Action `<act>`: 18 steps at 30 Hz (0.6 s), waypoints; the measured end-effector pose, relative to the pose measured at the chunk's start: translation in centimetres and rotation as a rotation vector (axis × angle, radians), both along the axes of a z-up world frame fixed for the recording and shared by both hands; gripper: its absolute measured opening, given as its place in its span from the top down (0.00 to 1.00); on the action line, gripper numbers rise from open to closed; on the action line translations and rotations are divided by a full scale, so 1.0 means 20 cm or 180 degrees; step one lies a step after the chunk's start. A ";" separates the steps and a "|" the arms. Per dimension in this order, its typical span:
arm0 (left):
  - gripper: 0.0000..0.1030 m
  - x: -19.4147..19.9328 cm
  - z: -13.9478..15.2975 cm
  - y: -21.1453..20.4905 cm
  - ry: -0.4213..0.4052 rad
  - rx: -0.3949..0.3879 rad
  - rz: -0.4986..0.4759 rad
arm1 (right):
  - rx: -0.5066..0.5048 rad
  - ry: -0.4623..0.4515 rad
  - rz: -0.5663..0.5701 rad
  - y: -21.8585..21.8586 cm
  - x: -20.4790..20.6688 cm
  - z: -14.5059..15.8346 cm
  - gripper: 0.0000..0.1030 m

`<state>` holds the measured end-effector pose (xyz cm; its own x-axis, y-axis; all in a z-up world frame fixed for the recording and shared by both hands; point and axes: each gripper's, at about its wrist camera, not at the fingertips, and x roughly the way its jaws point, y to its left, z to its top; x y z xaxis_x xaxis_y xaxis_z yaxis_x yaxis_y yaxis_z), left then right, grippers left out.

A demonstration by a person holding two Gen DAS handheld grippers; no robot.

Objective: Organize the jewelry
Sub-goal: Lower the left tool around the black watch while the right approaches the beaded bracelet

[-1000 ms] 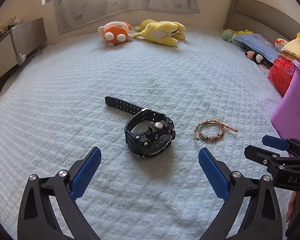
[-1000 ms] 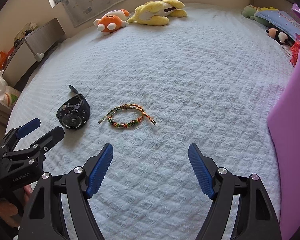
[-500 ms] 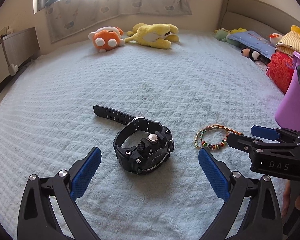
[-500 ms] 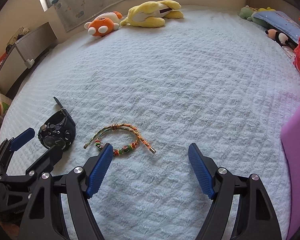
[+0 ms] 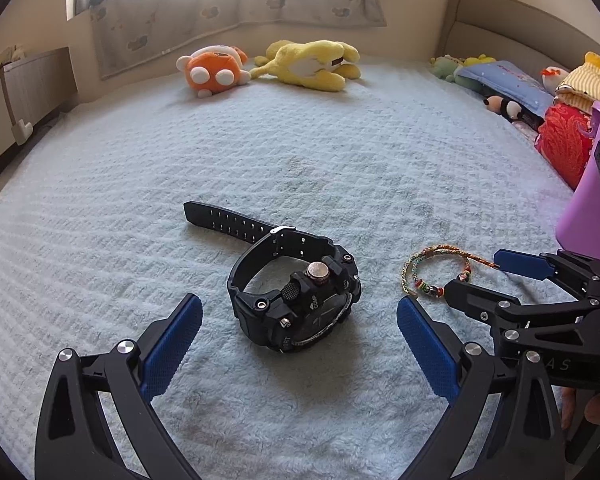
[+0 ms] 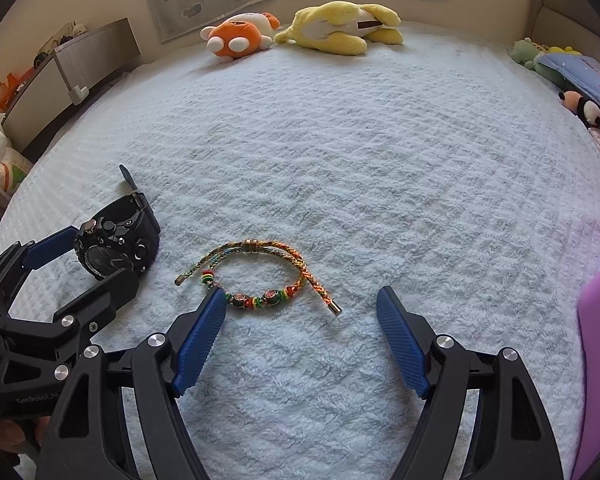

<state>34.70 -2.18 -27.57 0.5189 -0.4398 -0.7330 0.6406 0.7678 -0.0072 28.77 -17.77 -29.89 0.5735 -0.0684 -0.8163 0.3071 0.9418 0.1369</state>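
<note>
Left gripper (image 5: pixel 299 334) wide, holding nothing; watch (image 5: pixel 296 298) between fingers at frame centre, strap tail pointing upper left; right gripper (image 6: pixel 301 328) wide, empty; bracelet (image 6: pixel 260 278) just beyond tips on bed (image 6: pixel 380 160), long axis left-right.

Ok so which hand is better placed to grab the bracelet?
Right. The open right gripper hangs just short of the bracelet, one pad already beside its beads. The left gripper, also open, is lined up on the watch.
</note>
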 end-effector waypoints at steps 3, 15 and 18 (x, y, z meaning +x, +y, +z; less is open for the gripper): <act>0.07 0.01 -0.01 0.00 0.0034 -0.0007 -0.0008 | -0.0026 -0.0001 0.0035 0.00 0.01 0.00 0.28; 0.07 0.09 -0.05 -0.01 0.0237 -0.0062 -0.0013 | -0.0062 -0.0032 0.0186 0.00 0.03 -0.01 0.28; 0.07 0.12 -0.07 -0.01 0.0327 -0.0076 -0.0022 | -0.0102 -0.0024 0.0233 0.00 0.05 -0.01 0.28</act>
